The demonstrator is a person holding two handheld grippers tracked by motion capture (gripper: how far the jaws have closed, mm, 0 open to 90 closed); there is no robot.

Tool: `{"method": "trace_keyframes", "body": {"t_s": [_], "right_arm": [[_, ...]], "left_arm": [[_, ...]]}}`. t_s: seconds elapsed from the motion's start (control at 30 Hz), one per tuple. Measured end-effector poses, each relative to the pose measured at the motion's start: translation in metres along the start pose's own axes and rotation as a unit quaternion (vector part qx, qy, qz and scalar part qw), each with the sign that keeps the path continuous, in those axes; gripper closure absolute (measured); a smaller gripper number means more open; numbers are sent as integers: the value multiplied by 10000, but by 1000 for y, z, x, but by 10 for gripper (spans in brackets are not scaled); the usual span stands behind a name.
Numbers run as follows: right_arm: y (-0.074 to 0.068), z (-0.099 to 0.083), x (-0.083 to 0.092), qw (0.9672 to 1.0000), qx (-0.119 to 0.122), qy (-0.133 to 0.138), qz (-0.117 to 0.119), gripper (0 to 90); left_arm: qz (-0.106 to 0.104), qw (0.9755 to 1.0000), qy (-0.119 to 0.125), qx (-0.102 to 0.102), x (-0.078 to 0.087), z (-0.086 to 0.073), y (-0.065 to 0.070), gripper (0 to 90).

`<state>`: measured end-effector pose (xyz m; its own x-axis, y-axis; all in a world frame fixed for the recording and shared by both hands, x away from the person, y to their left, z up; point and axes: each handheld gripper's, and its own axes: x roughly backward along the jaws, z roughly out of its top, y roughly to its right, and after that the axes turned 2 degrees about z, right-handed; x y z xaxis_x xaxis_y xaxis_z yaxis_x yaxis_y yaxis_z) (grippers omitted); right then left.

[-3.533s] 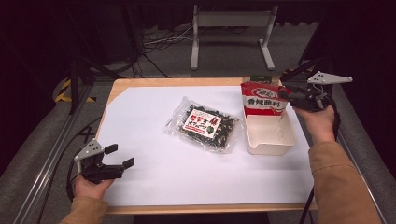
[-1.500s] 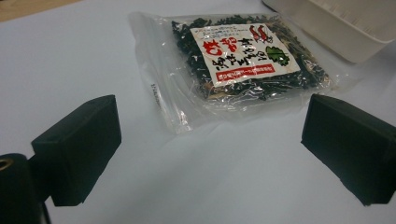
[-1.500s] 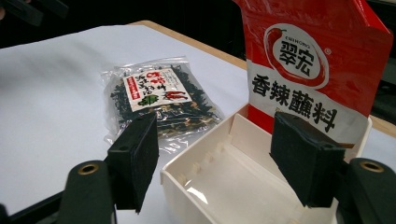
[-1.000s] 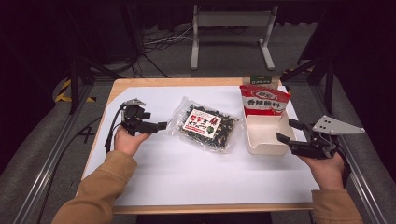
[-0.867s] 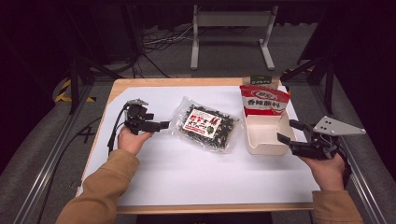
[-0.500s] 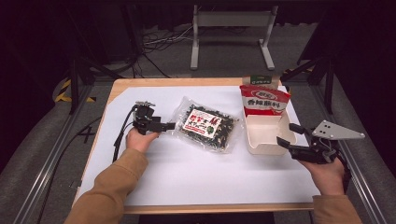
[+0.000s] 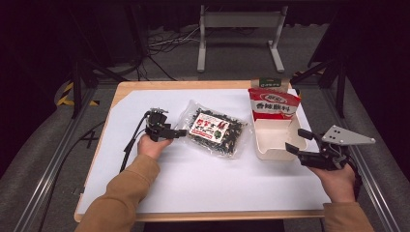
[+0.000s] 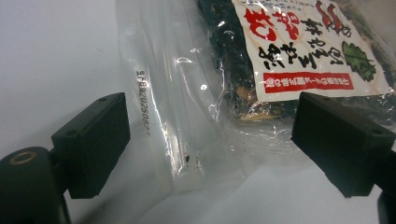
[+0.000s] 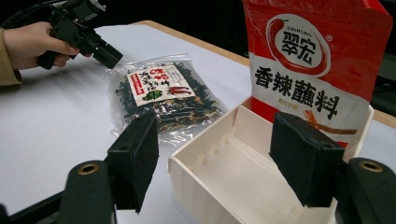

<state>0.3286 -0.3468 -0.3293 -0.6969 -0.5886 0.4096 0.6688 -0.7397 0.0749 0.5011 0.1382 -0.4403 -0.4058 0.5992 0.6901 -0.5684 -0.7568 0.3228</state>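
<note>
We bring the left hand-held gripper (image 8: 205, 140), jaws just narrowing yet open, around the clear dried-seaweed packet (image 7: 213, 130) flat on the white surface (image 7: 193, 179), to seize its edge.

- The left tool (image 7: 180, 134) is showing a black body with a black cable (image 7: 131, 142) trailing from it, and small metal fittings on top.
- The right tool (image 7: 296, 140) is carrying a grey three-cornered plate (image 7: 347, 137) with small holes.
- Each tool's jaws are appearing as black rectangular blocks with tiny round holes, and brass-coloured screw heads (image 9: 88, 168) are sitting at their bases.
- The person is wearing tan sleeves (image 7: 124, 191) reaching to both wrists.
</note>
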Motion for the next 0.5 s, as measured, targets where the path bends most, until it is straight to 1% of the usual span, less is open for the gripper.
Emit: {"method": "trace_keyframes", "body": {"t_s": [0.07,0.13,0.17,0.3,0.37,0.4,0.47,0.5], "right_arm": [[0,0,-1,10000,-8,-9,8,323],[0,0,-2,10000,-4,-21,23,322],[0,0,-3,10000,4,-18,36,321],[0,-1,-3,10000,-6,-10,52,320],[0,-1,-3,10000,-13,-8,51,320],[0,-1,-3,10000,-11,-7,53,320],[0,-1,-3,10000,-10,-4,61,320],[0,-1,-2,10000,-16,-1,61,319]], "left_arm": [[25,10000,3,35,-2,0,2,128],[-27,10000,-30,52,-6,0,3,133],[1,10000,-72,32,-7,0,4,129],[24,10000,-95,11,-8,0,5,125],[21,9999,-45,120,-8,0,5,132],[43,9999,-59,77,-9,0,6,135],[180,9998,-71,-75,-11,0,9,137],[236,9997,-73,-86,-12,-1,12,139]]}}
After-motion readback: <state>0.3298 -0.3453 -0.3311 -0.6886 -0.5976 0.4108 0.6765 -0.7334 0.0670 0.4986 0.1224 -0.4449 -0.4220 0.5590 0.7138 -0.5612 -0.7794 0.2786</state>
